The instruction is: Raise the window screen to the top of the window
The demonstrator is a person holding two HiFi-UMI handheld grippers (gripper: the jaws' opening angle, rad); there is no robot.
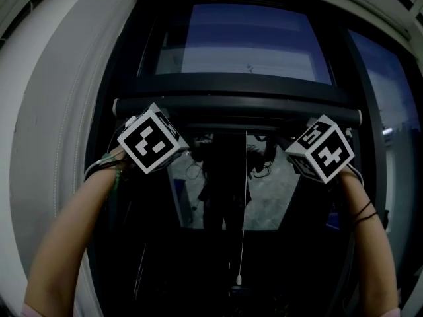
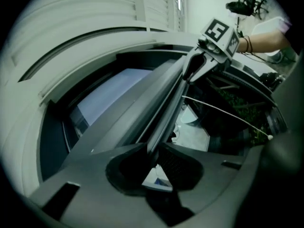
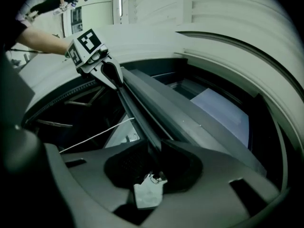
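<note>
Black screen bar (image 1: 238,104) sits clamped in left gripper (image 2: 152,156) and right gripper (image 3: 154,159), glass (image 1: 248,45) showing above them, so the raise seems only partway done.

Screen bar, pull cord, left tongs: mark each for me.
Screen bar (image 1: 238,105), head view, middle of the bar.
Pull cord (image 1: 242,223), head view, halfway down its length.
Left tongs (image 2: 153,150), left gripper view, between the tips, clamped on the bar.

The screen bar (image 1: 238,105) fills the jaws of the left gripper (image 1: 188,145) and right gripper (image 1: 292,147). A frame rail (image 1: 238,83) crosses close above, and a white cord (image 1: 244,203) hangs between them.
</note>
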